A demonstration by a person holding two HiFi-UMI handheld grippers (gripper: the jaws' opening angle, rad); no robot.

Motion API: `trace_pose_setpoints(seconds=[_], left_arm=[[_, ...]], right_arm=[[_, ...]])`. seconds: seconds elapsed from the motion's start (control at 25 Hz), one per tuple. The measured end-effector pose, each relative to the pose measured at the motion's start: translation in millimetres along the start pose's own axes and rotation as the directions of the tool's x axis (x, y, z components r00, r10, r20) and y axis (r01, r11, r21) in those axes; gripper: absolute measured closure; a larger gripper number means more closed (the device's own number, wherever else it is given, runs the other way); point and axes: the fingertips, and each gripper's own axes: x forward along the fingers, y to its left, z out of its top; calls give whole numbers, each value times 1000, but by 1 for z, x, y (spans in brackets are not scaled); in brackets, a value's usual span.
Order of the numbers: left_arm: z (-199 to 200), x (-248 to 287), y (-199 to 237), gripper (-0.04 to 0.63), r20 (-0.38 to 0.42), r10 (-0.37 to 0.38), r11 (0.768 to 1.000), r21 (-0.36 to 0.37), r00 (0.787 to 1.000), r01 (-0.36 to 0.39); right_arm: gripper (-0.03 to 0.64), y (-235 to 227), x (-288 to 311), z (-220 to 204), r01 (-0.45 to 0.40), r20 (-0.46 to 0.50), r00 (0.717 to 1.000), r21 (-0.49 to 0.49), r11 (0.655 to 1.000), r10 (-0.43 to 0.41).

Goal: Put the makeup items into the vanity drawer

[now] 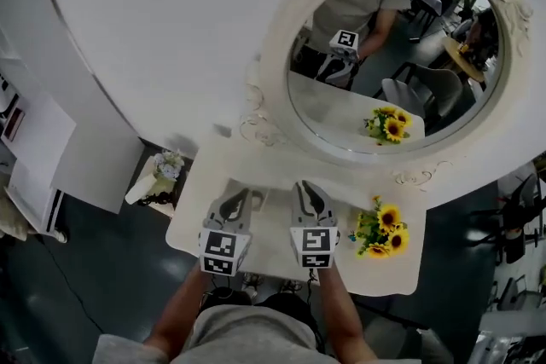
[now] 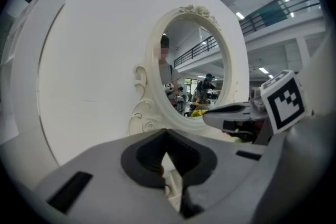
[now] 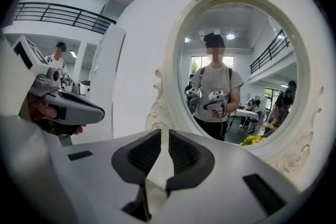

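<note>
Both grippers hang side by side over the front part of the white vanity table [image 1: 230, 162]. The left gripper [image 1: 241, 197] has its jaw tips touching, and I see nothing between them in the left gripper view [image 2: 167, 135]. The right gripper [image 1: 308, 187] shows a narrow slit between its jaws, with nothing in it [image 3: 165, 134]. Both point level at the oval mirror [image 1: 401, 47]. Each gripper shows in the other's view, the right one [image 2: 223, 114] and the left one [image 3: 79, 110]. No makeup item and no drawer shows in any view.
A bunch of sunflowers [image 1: 381, 230] stands on the table's right end. The mirror's carved white frame [image 1: 264, 124] rises at the table's back, with a curved white wall panel [image 1: 145, 21] behind. A small stand with flowers [image 1: 162, 173] sits on the floor at the left.
</note>
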Motion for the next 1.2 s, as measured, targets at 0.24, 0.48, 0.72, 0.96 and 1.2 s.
trace_pose_setpoints(seconds=[0.24,0.48,0.72,0.96,1.2], left_arm=[[25,18,-48,595,32,-129,990,59,991,127],[36,25,-89,595,41,-230,969,102,972,225],[40,25,-110,595,46,-271,957,121,962,264],[41,23,-115,595,47,-273,956,125,961,265],[40,18,-117,595,45,-267,957,134,963,259]], right_arm=[[581,-43,-43,-2,133,23,991,36,990,-134],[589,-71,-85,-11,235,25,971,61,970,-237],[592,-83,-109,-15,279,26,959,73,958,-281],[600,-83,-116,-16,285,25,957,69,956,-288],[600,-83,-119,-16,280,30,959,76,957,-283]])
